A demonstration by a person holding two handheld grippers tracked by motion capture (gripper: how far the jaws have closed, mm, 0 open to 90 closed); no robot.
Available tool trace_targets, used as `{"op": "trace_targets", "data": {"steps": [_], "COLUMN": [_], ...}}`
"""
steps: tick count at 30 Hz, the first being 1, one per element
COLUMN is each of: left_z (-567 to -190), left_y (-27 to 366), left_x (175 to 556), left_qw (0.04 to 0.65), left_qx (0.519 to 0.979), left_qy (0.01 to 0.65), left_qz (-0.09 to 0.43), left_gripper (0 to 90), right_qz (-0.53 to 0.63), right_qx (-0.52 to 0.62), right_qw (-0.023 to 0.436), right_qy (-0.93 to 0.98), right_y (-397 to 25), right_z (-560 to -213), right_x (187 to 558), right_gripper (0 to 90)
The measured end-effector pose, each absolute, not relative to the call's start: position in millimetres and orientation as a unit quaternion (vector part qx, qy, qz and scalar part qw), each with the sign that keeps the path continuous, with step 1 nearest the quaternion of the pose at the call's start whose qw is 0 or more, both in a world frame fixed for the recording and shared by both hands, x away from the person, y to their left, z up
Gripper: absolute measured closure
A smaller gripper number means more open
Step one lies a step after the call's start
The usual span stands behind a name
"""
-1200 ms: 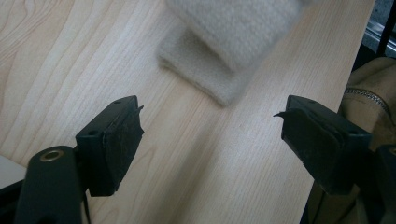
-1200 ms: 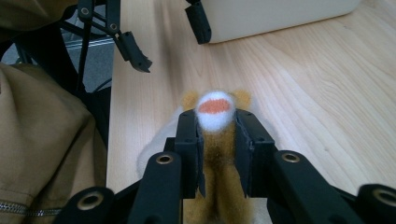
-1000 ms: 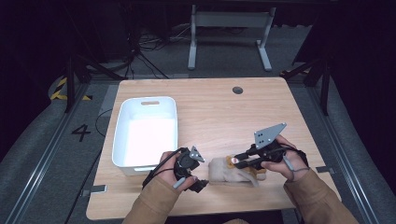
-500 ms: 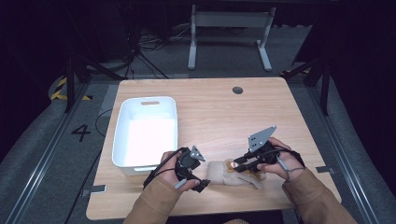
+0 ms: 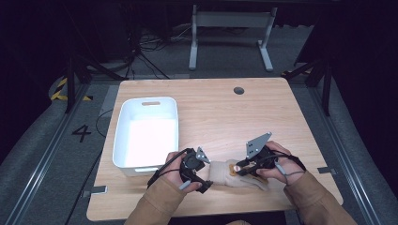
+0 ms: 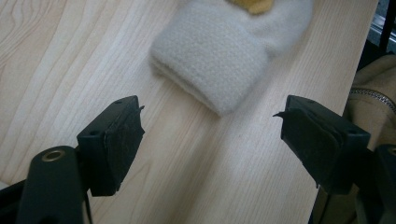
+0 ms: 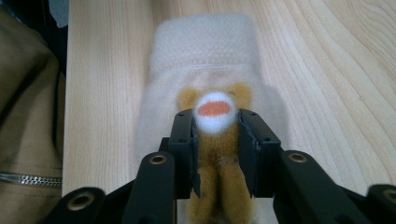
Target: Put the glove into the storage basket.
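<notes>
We have the white bin (image 5: 146,131) on the counter (image 5: 225,112) as reference. Cream mitten (image 5: 232,174) lies right of the bin at the near edge. Left claw (image 5: 202,180) sits between bin and mitten, at the mitten's cuff end. Right claw (image 5: 240,169) is on the mitten's orange patch, further right.

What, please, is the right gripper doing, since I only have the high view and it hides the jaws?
Observer: The right gripper is shut on the brown animal figure sewn on the cream mitten.
Operator: And is the left one gripping the cuff?
Observer: No; the left gripper is open, its jaws short of the cuff.
Operator: Is the mitten lifted?
Observer: Its cuff end lies on the table.
</notes>
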State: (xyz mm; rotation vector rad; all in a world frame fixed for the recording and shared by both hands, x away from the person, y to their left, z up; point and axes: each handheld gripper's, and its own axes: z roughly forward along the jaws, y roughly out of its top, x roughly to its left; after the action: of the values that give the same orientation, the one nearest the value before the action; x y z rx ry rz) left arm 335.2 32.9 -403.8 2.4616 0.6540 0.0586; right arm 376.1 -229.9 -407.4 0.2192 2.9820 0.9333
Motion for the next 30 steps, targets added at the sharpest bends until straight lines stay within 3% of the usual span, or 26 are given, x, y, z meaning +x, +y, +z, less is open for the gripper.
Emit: {"op": "trace_targets", "data": {"steps": [9,13,30], "left_z": [-401.5,-399.2,-393.4], "left_y": [26.4,23.6,11.7], "left_x": [339.2,341.6,348.3], "left_qw": [0.293,0.294,0.327], "left_qx": [0.924,0.926,0.919], "left_qy": [0.244,0.235,0.217], "left_qz": [0.008,0.004,0.030], "left_gripper": [21.7,22.2,21.0], "right_qz": [0.323,0.350,0.444], "right_qx": [0.085,0.096,0.244], "right_qw": [0.032,0.049,0.140], "right_qy": [0.942,0.930,0.851], "right_y": [-237.6,-244.3,-302.6], "right_z": [-401.6,-394.9,-365.4], "right_x": [368.5,365.8,360.1], "right_gripper": [52.0,49.3,50.8]}}
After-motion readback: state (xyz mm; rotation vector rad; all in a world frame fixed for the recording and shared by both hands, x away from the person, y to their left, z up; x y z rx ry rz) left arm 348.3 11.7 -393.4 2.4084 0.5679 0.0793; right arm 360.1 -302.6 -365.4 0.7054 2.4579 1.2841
